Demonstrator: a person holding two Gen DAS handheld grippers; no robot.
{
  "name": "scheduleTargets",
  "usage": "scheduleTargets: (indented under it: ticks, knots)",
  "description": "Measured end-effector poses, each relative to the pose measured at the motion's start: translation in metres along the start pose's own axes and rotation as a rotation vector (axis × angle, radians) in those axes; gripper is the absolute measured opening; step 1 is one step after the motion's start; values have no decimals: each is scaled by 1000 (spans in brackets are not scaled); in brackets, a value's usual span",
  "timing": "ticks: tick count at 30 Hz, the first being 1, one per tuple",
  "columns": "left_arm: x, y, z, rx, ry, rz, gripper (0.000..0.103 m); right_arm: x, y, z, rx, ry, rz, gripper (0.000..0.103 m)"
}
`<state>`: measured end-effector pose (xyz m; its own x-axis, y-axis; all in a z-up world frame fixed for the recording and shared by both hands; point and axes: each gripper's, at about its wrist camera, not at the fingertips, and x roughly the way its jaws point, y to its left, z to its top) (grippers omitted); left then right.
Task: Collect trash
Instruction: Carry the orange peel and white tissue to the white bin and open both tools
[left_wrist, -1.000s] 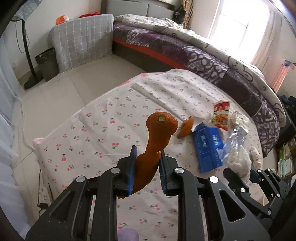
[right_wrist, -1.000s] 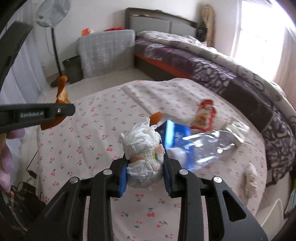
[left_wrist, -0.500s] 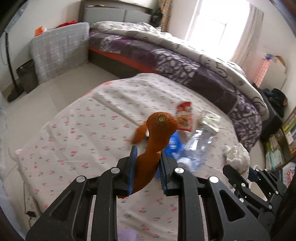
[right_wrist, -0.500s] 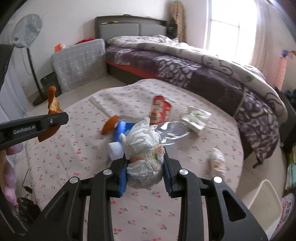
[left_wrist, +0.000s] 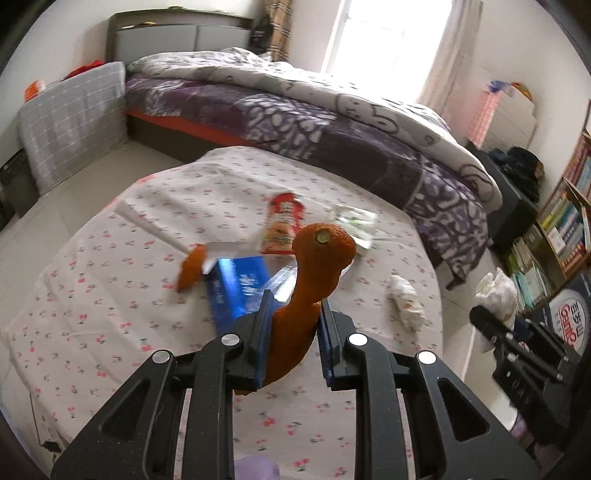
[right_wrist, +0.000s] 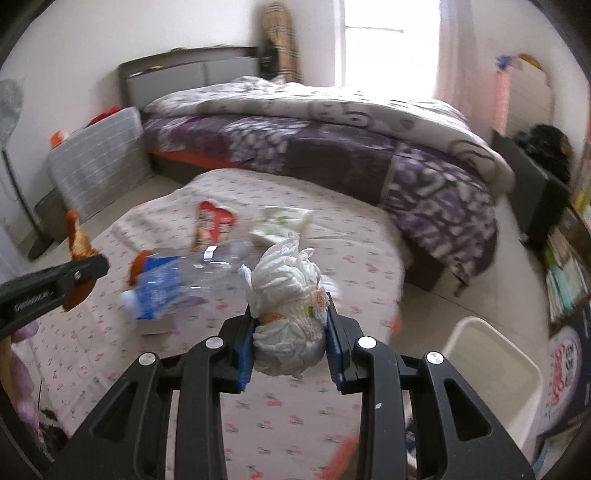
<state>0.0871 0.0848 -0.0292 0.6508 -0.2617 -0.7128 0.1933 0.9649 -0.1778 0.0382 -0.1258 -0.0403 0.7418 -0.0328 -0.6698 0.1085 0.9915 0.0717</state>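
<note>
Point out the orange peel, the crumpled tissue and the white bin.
orange peel (left_wrist: 317, 266): left wrist view, its upper bulge.
crumpled tissue (right_wrist: 286, 295): right wrist view, its middle.
white bin (right_wrist: 517, 360): right wrist view, far rim.

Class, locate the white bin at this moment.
In the right wrist view, the white bin stands on the floor at lower right, beside the cloth-covered table and right of the right gripper.

Home bedroom. Double bed (left_wrist: 332, 122) with purple patterned duvet (right_wrist: 369, 147) and grey headboard (left_wrist: 177, 37), bright window (right_wrist: 384, 44), bookshelf (left_wrist: 554, 229) packed with books on the right, standing fan (right_wrist: 11, 110) at left. Low table under cherry-print cloth (left_wrist: 110, 295) beside the bed.
</note>
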Motion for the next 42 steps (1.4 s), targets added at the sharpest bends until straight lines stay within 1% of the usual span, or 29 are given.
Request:
scheduleTargets:
  ticks: [8,12,17,20,21,23,25,27,28,29,35,42]
  knots:
    - [11,-45,-8,78,19,-52,21,-9,-68,-9,132,12,-122,32]
    - [16,-69,-15,129,28,-78,22,-10,-99,-16,187,43,-172,32]
    - [24,-96,-23,173,47,-106,21,-8,-134,-29,265,101,-211,32]
    - [27,-114,-26,196,52,-129,21,-11,-150,-34,293,116,-256,35]
    - [28,-121,-27,205,54,-139,21,-13,-158,-36,309,118,-277,38]
    - [30,-135,-29,222,58,-159,22,-18,-167,-38,335,112,-304,60]
    - [32,-149,-31,239,64,-179,22,-25,-181,-40,368,94,-353,71]
    - [34,-164,-35,258,71,-204,22,-31,-193,-41,399,86,-373,75]
    - [35,-173,-37,271,76,-217,22,-33,-198,-42,412,84,-380,80]
    - [36,-179,-39,279,78,-225,22,-36,-204,-43,429,79,-389,83]
    - [44,-219,-55,343,112,-276,22,-51,-234,-47,521,53,-396,84]
    - [52,-261,-72,397,152,-341,22,-70,-253,-48,599,-1,-393,84]
